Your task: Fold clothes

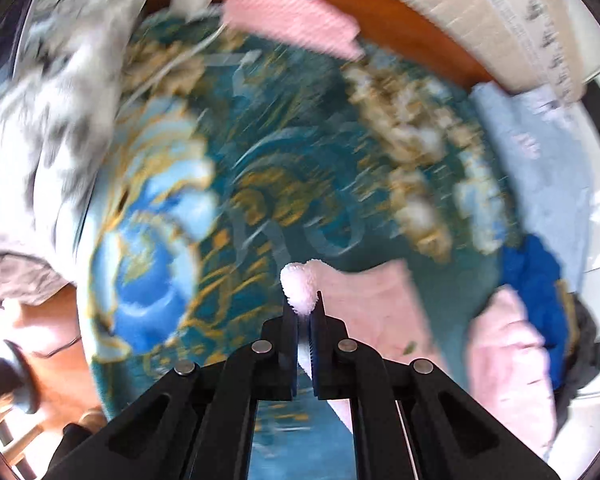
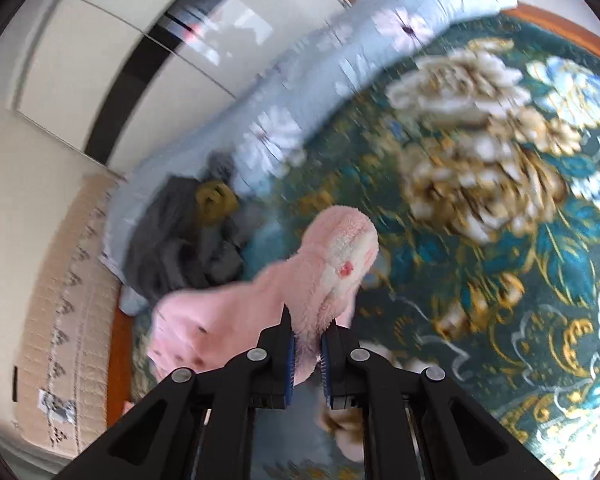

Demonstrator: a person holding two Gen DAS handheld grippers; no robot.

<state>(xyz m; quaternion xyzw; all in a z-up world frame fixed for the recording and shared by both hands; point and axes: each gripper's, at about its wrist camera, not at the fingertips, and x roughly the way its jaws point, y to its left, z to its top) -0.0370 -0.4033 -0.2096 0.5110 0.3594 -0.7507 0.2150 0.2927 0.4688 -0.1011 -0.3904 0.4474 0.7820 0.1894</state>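
Both hand-held grippers, left (image 1: 304, 304) and right (image 2: 309, 330), pinch seemingly one pink garment (image 2: 300, 288) (blurred)

Left gripper (image 1: 304, 304) and right gripper (image 2: 309, 326) both clamped on cloth.

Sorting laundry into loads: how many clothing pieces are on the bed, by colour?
Pink: 2, the held fleece garment and a knitted piece
Royal blue garment: 1
Dark grey garment: 1
Mustard piece: 1
Total: 5
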